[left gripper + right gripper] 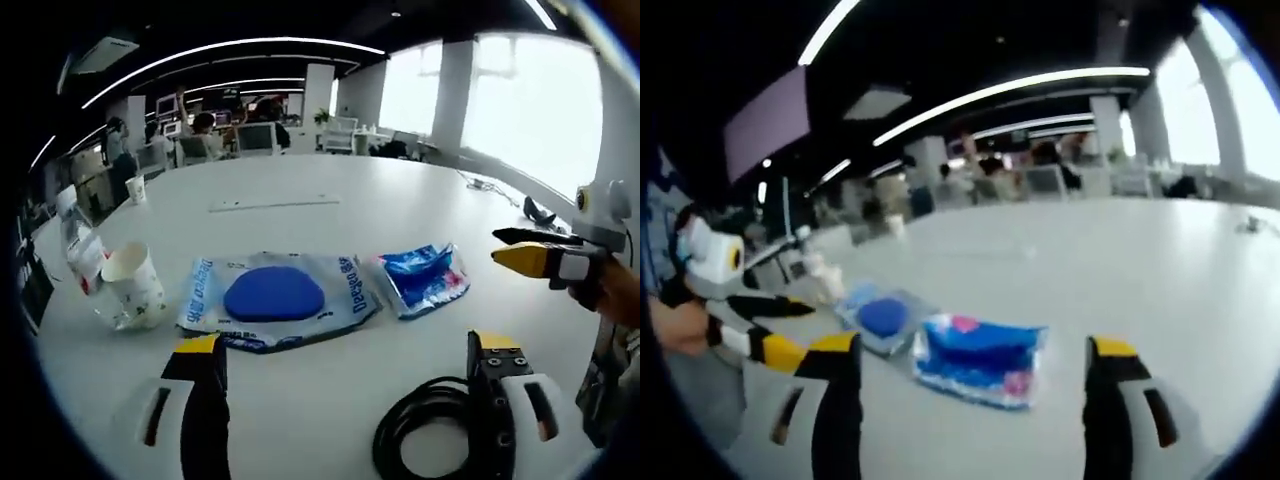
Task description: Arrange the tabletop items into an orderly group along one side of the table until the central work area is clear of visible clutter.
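Both tongs, left tongs (345, 370) and right tongs (970, 375), gape empty over the table (400, 205); gathering looks barely begun. Near to far: black cable (430, 430) at the near edge, wipes pack (275, 300) and blue pouch (980, 360) mid-table, paper cup (135, 285) toward the left edge. Next, I judge, the right tongs must close on the pouch.

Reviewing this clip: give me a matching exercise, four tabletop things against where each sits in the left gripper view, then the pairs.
Things:
1. paper cup
2. wet-wipes pack
3. small blue packet
4. black cable coil

Places:
A. nearest, between the left gripper's jaws
B. middle of the row, blue lid on top
C. left end, by a plastic bottle
D. right of the wipes

Pairs: 1-C, 2-B, 3-D, 4-A
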Motion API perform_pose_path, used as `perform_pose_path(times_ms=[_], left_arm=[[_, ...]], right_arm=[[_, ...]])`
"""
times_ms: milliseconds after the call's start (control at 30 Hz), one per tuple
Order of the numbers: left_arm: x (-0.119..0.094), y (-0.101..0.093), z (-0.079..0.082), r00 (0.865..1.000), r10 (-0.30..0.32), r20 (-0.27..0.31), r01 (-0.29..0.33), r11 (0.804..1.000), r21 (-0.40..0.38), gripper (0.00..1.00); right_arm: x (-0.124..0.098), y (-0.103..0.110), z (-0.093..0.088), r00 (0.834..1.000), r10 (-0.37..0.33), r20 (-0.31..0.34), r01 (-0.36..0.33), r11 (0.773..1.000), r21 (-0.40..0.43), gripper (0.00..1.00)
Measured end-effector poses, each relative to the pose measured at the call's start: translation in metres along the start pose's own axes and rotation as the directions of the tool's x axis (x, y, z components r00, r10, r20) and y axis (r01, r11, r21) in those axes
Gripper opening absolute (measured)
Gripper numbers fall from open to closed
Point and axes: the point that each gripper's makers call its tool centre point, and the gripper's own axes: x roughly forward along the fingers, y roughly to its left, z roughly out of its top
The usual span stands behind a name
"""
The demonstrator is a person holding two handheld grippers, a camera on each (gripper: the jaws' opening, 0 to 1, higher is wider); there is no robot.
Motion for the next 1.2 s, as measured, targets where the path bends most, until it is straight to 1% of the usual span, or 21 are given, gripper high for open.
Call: perform_pose_path(times_ms=[133, 167, 233, 300, 333, 400, 467, 533, 600, 700, 733, 767, 833, 900, 967, 1000, 1067, 1100, 1133, 1167, 1200], left_arm=[[-0.011, 0.005, -0.01, 1.0, 0.024, -0.014, -0.024, 1.0, -0.009, 0.99], [-0.012, 0.004, -0.011, 1.0, 0.026, -0.015, -0.026, 1.0, -0.008, 0.99], [-0.016, 0.0, -0.021, 0.999, 0.021, -0.044, -0.02, 1.0, 0.009, 0.98], [-0.017, -0.001, -0.029, 0.998, 0.02, -0.062, -0.019, 1.0, 0.015, 0.97], [-0.018, -0.001, -0.036, 0.996, 0.017, -0.083, -0.016, 1.0, 0.01, 0.95], [-0.019, -0.003, -0.047, 0.993, 0.021, -0.12, -0.019, 1.0, 0.018, 0.94], [-0.019, -0.006, -0.051, 0.991, 0.019, -0.129, -0.016, 1.0, 0.024, 0.93], [-0.021, -0.009, -0.057, 0.99, 0.016, -0.142, -0.014, 1.0, 0.014, 0.91], [-0.023, -0.009, -0.065, 0.986, 0.026, -0.167, -0.022, 0.999, 0.025, 0.88], [-0.023, -0.007, -0.074, 0.98, 0.027, -0.195, -0.025, 1.0, 0.014, 0.83], [-0.023, -0.008, -0.079, 0.975, 0.013, -0.222, -0.023, 0.999, -0.041, 0.8], [-0.022, -0.009, -0.08, 0.974, 0.006, -0.227, -0.019, 0.998, -0.055, 0.77], [-0.022, -0.004, -0.083, 0.97, 0.023, -0.244, -0.029, 0.999, -0.019, 0.7], [-0.023, -0.004, -0.084, 0.967, 0.034, -0.253, -0.03, 0.999, 0.023, 0.65], [-0.023, -0.005, -0.083, 0.968, 0.027, -0.25, -0.022, 1.0, 0.021, 0.6], [-0.023, -0.006, -0.083, 0.968, 0.024, -0.251, -0.019, 1.0, 0.019, 0.55], [-0.021, -0.01, -0.087, 0.962, 0.006, -0.273, -0.001, 1.0, 0.02, 0.5], [-0.022, -0.012, -0.087, 0.964, 0.01, -0.267, 0.0, 0.999, 0.04, 0.46], [-0.021, -0.015, -0.084, 0.967, 0.001, -0.254, 0.015, 0.998, 0.061, 0.43], [-0.021, -0.019, -0.084, 0.966, -0.01, -0.257, 0.025, 0.998, 0.057, 0.39], [-0.02, -0.02, -0.086, 0.965, -0.012, -0.263, 0.029, 0.998, 0.061, 0.35]], right_arm=[[-0.002, 0.009, -0.003, 1.0, 0.022, -0.016, -0.022, 1.0, 0.001, 0.88], [-0.002, 0.015, -0.006, 0.999, 0.039, -0.031, -0.039, 0.999, 0.001, 0.88], [-0.002, 0.028, -0.012, 0.995, 0.08, -0.06, -0.08, 0.997, -0.006, 0.86], [-0.005, 0.044, -0.025, 0.987, 0.109, -0.119, -0.111, 0.994, -0.017, 0.82], [-0.006, 0.047, -0.031, 0.983, 0.112, -0.147, -0.116, 0.993, -0.018, 0.8], [-0.006, 0.055, -0.041, 0.979, 0.119, -0.166, -0.123, 0.992, -0.014, 0.77], [-0.007, 0.062, -0.051, 0.974, 0.131, -0.187, -0.132, 0.991, 0.005, 0.76], [-0.01, 0.075, -0.067, 0.958, 0.158, -0.238, -0.154, 0.987, 0.033, 0.74], [-0.011, 0.086, -0.075, 0.948, 0.175, -0.265, -0.179, 0.984, 0.008, 0.71], [-0.013, 0.098, -0.083, 0.935, 0.191, -0.298, -0.206, 0.978, -0.022, 0.62], [-0.013, 0.101, -0.086, 0.931, 0.198, -0.308, -0.216, 0.976, -0.023, 0.59], [-0.013, 0.106, -0.09, 0.92, 0.211, -0.33, -0.227, 0.974, -0.011, 0.55], [-0.012, 0.114, -0.096, 0.906, 0.229, -0.355, -0.249, 0.969, -0.009, 0.52], [-0.012, 0.119, -0.106, 0.884, 0.223, -0.411, -0.276, 0.958, -0.073, 0.46], [-0.012, 0.123, -0.114, 0.87, 0.215, -0.443, -0.292, 0.95, -0.112, 0.4], [-0.012, 0.125, -0.115, 0.869, 0.212, -0.447, -0.295, 0.947, -0.124, 0.36], [-0.011, 0.125, -0.116, 0.869, 0.199, -0.453, -0.293, 0.944, -0.148, 0.28], [-0.01, 0.124, -0.117, 0.868, 0.195, -0.456, -0.292, 0.944, -0.153, 0.26], [-0.01, 0.125, -0.119, 0.862, 0.2, -0.465, -0.298, 0.943, -0.148, 0.24], [-0.012, 0.126, -0.123, 0.85, 0.21, -0.483, -0.313, 0.939, -0.142, 0.21], [-0.013, 0.124, -0.128, 0.845, 0.193, -0.499, -0.312, 0.935, -0.167, 0.21]])
